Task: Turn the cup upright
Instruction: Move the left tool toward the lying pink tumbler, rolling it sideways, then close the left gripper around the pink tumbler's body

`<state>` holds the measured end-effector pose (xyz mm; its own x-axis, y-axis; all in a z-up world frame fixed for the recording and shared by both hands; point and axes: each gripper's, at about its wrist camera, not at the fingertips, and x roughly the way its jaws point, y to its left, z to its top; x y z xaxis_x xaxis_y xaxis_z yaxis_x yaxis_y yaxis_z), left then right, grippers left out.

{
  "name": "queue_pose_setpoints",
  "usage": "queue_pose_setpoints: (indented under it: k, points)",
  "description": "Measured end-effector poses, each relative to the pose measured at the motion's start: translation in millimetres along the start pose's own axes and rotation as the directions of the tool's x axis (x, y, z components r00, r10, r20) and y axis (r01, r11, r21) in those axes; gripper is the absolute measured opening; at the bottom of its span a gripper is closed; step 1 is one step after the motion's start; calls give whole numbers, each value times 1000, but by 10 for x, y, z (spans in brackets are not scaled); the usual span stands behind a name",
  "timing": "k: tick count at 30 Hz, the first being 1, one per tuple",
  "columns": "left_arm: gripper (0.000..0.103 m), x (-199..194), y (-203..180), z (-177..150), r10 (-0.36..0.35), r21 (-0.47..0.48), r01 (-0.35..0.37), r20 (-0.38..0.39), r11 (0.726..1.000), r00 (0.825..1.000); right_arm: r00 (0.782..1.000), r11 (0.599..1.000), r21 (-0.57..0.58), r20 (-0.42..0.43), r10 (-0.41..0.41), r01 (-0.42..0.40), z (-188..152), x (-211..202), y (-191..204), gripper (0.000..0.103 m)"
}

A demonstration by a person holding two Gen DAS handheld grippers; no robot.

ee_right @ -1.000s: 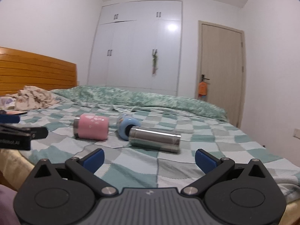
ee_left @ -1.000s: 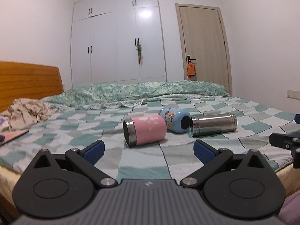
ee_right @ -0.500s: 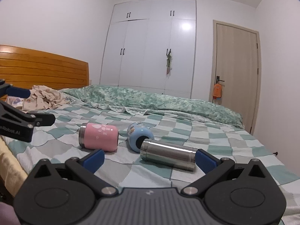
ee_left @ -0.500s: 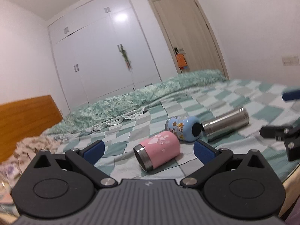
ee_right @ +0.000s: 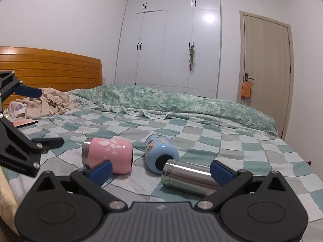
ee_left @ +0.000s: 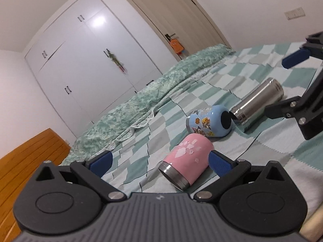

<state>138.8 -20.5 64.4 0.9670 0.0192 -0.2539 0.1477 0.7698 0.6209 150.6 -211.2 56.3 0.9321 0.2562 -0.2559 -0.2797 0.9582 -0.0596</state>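
Note:
Three cups lie on their sides on the checked bedspread: a pink cup point(ee_left: 186, 161) point(ee_right: 110, 157), a light blue sticker cup point(ee_left: 210, 124) point(ee_right: 160, 153) and a steel cup point(ee_left: 257, 106) point(ee_right: 187, 178). My left gripper point(ee_left: 159, 162) is open and tilted, with the pink cup close in front, near its right finger. My right gripper point(ee_right: 160, 170) is open, with the steel cup lying between its fingers. Each gripper shows at the edge of the other's view, the left point(ee_right: 22, 141) and the right point(ee_left: 298, 92).
The bed has a wooden headboard point(ee_right: 50, 68), a crumpled green duvet point(ee_right: 171, 102) at the far side, and a pile of clothes point(ee_right: 46, 104) with a flat pink item point(ee_right: 25, 123) at the left. White wardrobe point(ee_right: 171, 46) and a door point(ee_right: 264, 72) stand behind.
Both grippers have moved in closer to the cups. The left gripper has tilted strongly and now has the pink cup near its right finger. The cups have not moved.

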Motion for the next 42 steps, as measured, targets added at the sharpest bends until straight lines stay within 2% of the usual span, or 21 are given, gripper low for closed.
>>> queue_pose_setpoints:
  k: [4,13,19,21,25,27,29,36,42]
  points:
    - [103,248,-15,22,1,72,0,-14,997,1000,1000,1000,-10,-28,0,0,37,228,8,103]
    - [103,1001,-190,-16,-55,248,83,-116,965,992,997,998,-67,-75,-15,10,70,668,-48,103]
    - [103,1481,-377,-90,-98,348,174,-225,921,970,994,997,-69,-106,21,-29,9,938,-57,103]
    - [103,1615,-430,-107,-124,353,212,-256,911,959,993,996,-79,-113,19,-28,-36,1003,-36,103]
    - [103,1855,-555,-167,-133,402,248,-293,881,947,992,997,-62,-123,27,-35,-86,1083,-84,103]
    - [97,1970,-593,-206,-139,399,265,-317,878,938,991,998,-46,-127,40,-46,-111,1115,-107,103]
    - [89,2013,-566,-179,-168,361,286,-325,888,931,990,998,-41,-131,43,-49,-140,1132,-117,103]
    - [88,1748,-588,-220,-169,385,253,-239,888,956,993,998,-31,-109,51,-55,-119,1033,-128,103]
    - [87,1382,-632,-163,-169,419,223,-161,880,972,995,998,-27,-81,53,-55,-62,737,-127,103]
